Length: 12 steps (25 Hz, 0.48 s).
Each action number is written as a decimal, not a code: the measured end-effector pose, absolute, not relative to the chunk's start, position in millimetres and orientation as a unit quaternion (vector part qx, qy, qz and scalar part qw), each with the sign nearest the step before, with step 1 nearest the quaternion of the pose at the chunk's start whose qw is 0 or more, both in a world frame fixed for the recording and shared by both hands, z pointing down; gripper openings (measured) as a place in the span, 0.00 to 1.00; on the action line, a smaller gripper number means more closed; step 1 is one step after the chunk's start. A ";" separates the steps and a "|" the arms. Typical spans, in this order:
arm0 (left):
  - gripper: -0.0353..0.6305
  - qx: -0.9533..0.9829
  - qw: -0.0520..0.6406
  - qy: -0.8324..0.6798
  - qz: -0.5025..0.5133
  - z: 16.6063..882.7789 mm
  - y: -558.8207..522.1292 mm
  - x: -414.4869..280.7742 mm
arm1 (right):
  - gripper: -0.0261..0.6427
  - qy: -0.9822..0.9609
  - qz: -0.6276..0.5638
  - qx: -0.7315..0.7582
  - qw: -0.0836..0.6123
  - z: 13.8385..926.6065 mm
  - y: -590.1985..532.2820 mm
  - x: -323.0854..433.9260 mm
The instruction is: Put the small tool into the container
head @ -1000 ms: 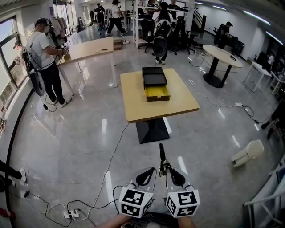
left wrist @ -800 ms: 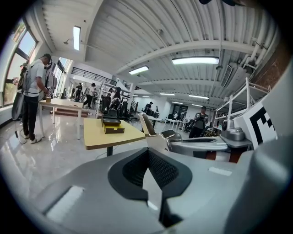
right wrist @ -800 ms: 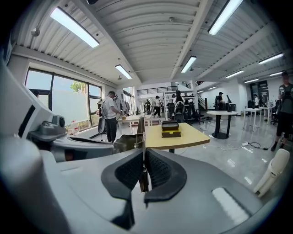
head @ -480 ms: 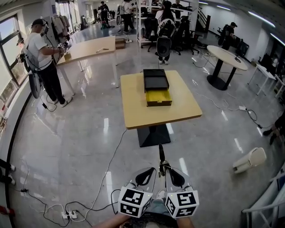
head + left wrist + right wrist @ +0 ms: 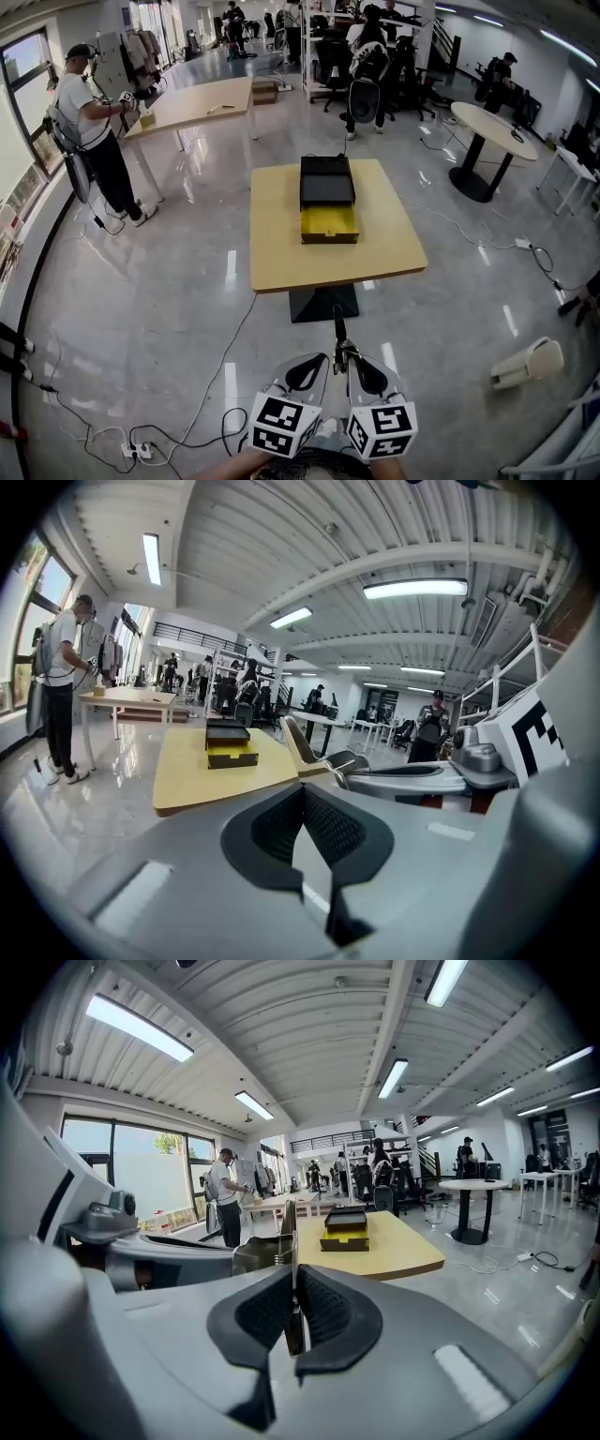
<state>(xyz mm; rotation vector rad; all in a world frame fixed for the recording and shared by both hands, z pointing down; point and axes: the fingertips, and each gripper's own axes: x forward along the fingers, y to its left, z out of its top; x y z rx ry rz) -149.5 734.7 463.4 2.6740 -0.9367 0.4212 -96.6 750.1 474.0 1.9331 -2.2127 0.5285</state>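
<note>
The right gripper (image 5: 293,1288) has its fingers (image 5: 323,1309) clenched on the small tool (image 5: 290,1227), a thin, flat, dark strip that stands up out of the pads. Its lower end is buried between them, and its exact kind cannot be made out. In the head view the small tool (image 5: 339,330) rises as a narrow stick above the right gripper (image 5: 361,372), over bare floor (image 5: 169,319) and well short of the tabletop (image 5: 277,234).

The left gripper (image 5: 302,803) is just beside it, its fingers (image 5: 267,832) pressed together with nothing between them. The hands behind both marker cubes are cut off by the bottom edge of the head view.

The container (image 5: 327,181) is a black box on the square wooden tabletop, well apart from both grippers. Its yellow drawer (image 5: 329,225) is pulled out toward the near edge. The drawer's inside is too small to read from here, and in the right gripper view the tool's blade partly hides the tabletop's left side.

A person (image 5: 92,131) stands at a long table (image 5: 187,103) far left. Cables (image 5: 187,427) trail across the floor.
</note>
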 end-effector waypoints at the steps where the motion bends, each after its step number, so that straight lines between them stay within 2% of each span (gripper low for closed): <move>1: 0.07 0.924 0.137 -0.326 0.147 465.9 727.5 -133.8 | 0.05 -0.741 0.177 0.643 0.077 476.5 742.3 -80.9; 12: 0.07 0.914 0.132 -0.347 0.163 468.2 661.7 60.5 | 0.05 -0.758 0.189 0.620 0.068 482.2 675.9 112.0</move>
